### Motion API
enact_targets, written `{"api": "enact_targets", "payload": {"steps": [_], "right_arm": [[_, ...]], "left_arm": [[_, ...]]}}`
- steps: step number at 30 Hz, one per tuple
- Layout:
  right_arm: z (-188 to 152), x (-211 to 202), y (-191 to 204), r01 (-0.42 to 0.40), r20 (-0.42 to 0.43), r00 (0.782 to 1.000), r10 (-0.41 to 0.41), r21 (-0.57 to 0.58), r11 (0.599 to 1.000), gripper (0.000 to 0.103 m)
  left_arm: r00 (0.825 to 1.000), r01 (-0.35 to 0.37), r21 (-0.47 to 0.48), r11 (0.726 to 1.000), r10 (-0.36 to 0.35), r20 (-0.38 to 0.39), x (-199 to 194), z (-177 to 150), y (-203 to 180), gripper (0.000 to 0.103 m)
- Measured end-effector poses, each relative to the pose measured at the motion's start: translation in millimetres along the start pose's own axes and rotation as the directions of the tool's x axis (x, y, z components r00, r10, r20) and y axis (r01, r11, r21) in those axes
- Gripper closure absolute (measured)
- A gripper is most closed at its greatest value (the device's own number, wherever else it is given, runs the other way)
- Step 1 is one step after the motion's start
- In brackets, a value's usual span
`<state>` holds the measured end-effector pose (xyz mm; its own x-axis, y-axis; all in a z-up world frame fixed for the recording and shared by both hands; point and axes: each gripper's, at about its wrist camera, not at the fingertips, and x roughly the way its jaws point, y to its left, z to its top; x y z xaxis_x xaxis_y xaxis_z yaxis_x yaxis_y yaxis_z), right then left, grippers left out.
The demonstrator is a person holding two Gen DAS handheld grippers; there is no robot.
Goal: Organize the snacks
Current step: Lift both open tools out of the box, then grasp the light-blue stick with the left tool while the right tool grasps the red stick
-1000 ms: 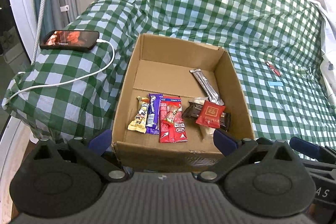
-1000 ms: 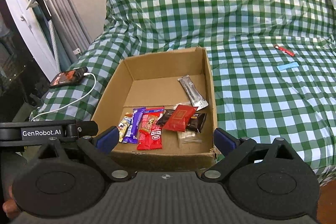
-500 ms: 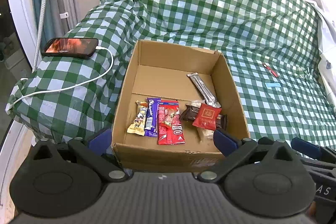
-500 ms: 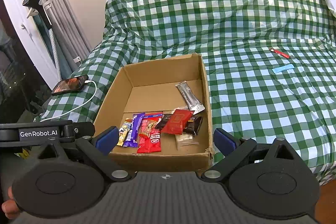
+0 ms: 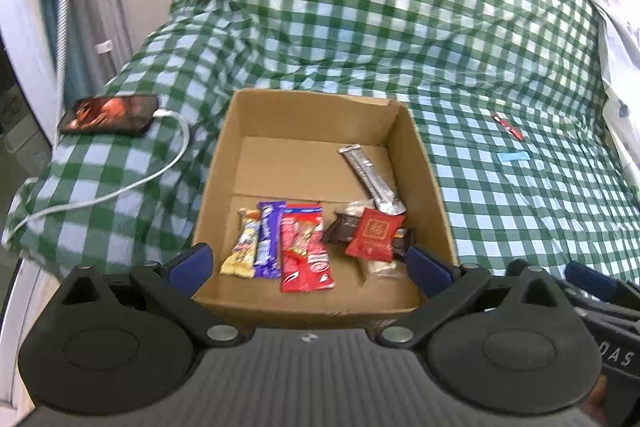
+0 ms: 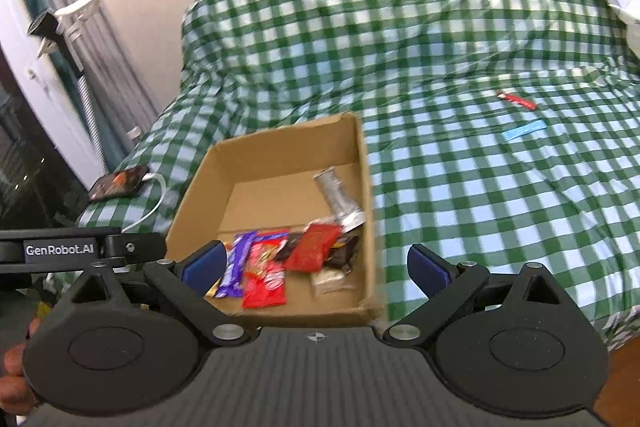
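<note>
Hovering over a cardboard box (image 5: 224, 163) of snacks on the green checked bedspread (image 5: 500, 219), both grippers hang released and hold nothing.

The left gripper (image 5: 309, 263) and right gripper (image 6: 316, 265) gape wide at the box's near edge. Inside lie a red packet (image 5: 306, 255), purple bar (image 5: 269, 239), yellow bar (image 5: 244, 249), red pouch (image 5: 374, 235) and silver stick (image 5: 370, 179). A phone (image 5: 108, 114) charges beside the box; two small wrappers (image 6: 516, 100) lie well apart.

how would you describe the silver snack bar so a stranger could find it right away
Start at the open cardboard box on the green checked bedspread. Inside, along its right wall, the silver bar lies at a slant, reaching toward the far wall. It is the only metallic grey wrapper, set behind the colourful packets crowded at the near end.
</note>
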<state>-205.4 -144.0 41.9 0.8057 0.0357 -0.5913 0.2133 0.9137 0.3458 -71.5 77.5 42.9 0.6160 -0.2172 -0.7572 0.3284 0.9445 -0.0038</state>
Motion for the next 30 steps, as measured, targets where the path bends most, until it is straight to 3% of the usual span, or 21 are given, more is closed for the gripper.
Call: {"api": "enact_targets", "payload": {"steps": [8, 14, 20, 25, 30], "right_arm": [[17.4, -2.1, -77.3, 0.129, 0.059, 0.989, -0.134, 0.089, 0.988, 0.005], [34.9, 7.1, -159.1, 0.250, 0.083, 0.961, -0.265, 0.163, 0.955, 0.005], [47.8, 24.6, -255.4, 0.351, 0.072, 0.922, -0.380, 0.257, 0.900, 0.004], [51.9, 46.2, -332.4, 0.403, 0.045, 0.898, -0.438, 0.316, 0.859, 0.004], [55.2, 79.8, -398.0, 0.428, 0.021, 0.887, -0.461, 0.334, 0.840, 0.004]], "left_arm": [[0.997, 0.075, 0.075, 0.994, -0.073, -0.035, 33.1, 40.5, -71.0, 0.000], [0.992, 0.121, 0.189, 0.974, -0.114, -0.047, 86.0, 80.3, -146.4, 0.000], [0.978, 0.207, 0.336, 0.919, -0.193, -0.075, 178.0, 123.9, -260.7, 0.000], [0.953, 0.301, 0.455, 0.838, -0.246, -0.176, 285.9, 138.2, -360.0, 0.000], [0.944, 0.322, 0.487, 0.812, -0.239, -0.226, 385.7, 140.9, -426.8, 0.001]]}}
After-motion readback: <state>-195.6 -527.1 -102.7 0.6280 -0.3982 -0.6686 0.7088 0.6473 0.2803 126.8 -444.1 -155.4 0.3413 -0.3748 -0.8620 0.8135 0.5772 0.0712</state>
